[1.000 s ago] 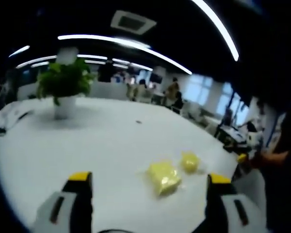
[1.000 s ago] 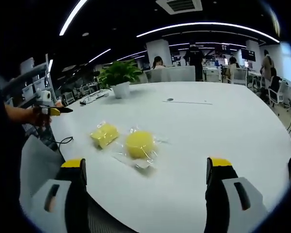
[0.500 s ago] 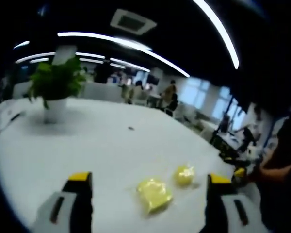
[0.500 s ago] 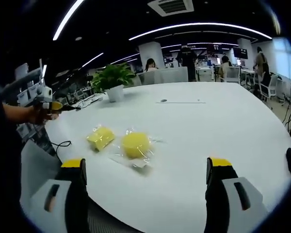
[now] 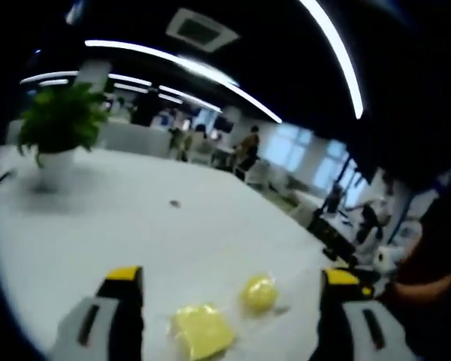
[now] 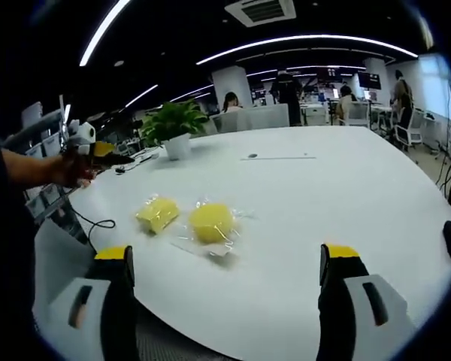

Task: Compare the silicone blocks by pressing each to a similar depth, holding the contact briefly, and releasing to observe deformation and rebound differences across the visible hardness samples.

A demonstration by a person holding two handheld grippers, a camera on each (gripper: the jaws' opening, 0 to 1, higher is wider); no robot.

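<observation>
- Two yellow blocks lie on the white table (image 6: 346,195), each in clear crinkled wrap; the square block (image 6: 157,213) is flat-topped with soft corners, the round block (image 6: 210,222) sits just beside it, apart from it, with loose film trailing toward me
- In the left gripper view the square block (image 5: 201,331) lies low between my jaws, nearer the camera; the round block (image 5: 259,293) is beyond it and to the right; both blurred
- My right gripper (image 6: 229,271) stands wide, yellow-tipped jaws well apart, holding nothing; the blocks lie ahead, nearer its left jaw
- My left gripper (image 5: 229,289) is likewise wide and holds nothing
- The right gripper view shows my left hand (image 6: 64,169) gripping the left gripper at the table's edge, a cable (image 6: 98,222) hanging below it, and a thin mark (image 6: 278,157) on the tabletop
- The plant (image 6: 174,124) in its white pot stands far across the table; in the left gripper view the plant (image 5: 59,128) is at far left, with windows (image 5: 308,154) behind
</observation>
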